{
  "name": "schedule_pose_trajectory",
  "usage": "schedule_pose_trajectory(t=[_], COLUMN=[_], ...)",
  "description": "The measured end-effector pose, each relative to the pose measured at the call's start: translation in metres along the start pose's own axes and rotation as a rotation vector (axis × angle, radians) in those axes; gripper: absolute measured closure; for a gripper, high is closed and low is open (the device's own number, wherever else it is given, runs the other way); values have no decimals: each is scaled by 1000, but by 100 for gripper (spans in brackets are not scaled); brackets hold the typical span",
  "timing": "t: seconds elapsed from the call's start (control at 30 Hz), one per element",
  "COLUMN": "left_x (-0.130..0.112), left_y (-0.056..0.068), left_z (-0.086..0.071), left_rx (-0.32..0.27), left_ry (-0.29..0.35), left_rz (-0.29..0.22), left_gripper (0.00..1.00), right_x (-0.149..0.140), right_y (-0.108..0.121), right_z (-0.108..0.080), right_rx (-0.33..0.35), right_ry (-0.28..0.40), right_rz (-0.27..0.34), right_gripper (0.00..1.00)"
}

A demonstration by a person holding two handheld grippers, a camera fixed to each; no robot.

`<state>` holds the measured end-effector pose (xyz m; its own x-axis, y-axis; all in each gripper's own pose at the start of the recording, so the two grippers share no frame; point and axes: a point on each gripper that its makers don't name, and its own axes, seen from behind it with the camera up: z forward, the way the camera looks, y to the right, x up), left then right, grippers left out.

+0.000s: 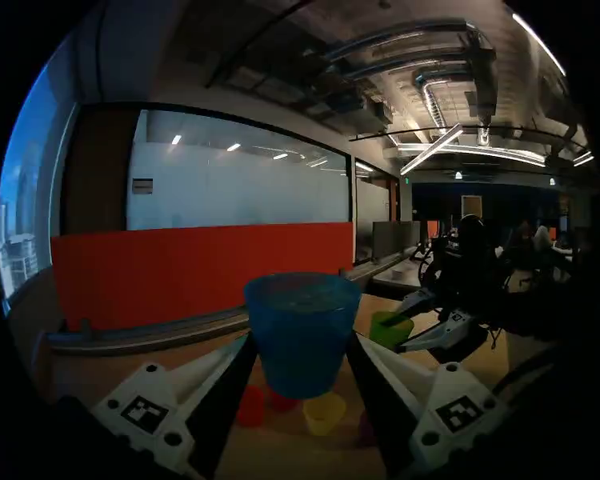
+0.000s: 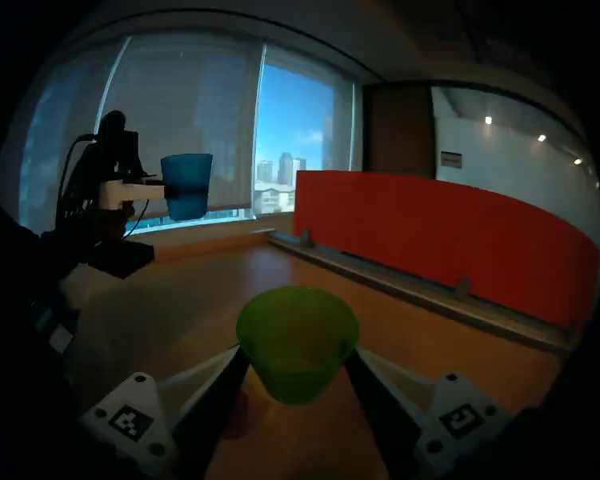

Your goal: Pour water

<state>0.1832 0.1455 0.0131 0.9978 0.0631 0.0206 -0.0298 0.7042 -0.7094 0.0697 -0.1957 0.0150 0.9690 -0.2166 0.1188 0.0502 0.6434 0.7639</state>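
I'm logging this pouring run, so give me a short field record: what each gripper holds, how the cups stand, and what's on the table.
left gripper: shut on the blue cup, held above the table
right gripper: shut on the green cup
cup posture: both upright, well apart, no pouring yet
water: cannot tell in either cup
on the table: a red cup and a yellow cup, below the blue cup

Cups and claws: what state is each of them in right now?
blue cup: upright, held in the air.
green cup: upright, held.
left claw: closed on the blue cup.
right claw: closed on the green cup.
yellow cup: standing upright on the table.
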Motion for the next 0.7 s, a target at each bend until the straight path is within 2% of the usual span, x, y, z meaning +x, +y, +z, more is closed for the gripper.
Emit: schedule_pose_trajectory(t=[0.37, 0.7], left_x=[11, 9], left_y=[6, 4], left_z=[4, 4], left_rx=[-16, -8], left_ry=[11, 8], left_rz=[1, 2], left_gripper=[22, 22], right_x=[2, 8], right_y=[-4, -5], right_z=[0, -1], right_rx=[8, 18], right_ry=[14, 46], right_rz=[1, 15], right_gripper=[13, 13])
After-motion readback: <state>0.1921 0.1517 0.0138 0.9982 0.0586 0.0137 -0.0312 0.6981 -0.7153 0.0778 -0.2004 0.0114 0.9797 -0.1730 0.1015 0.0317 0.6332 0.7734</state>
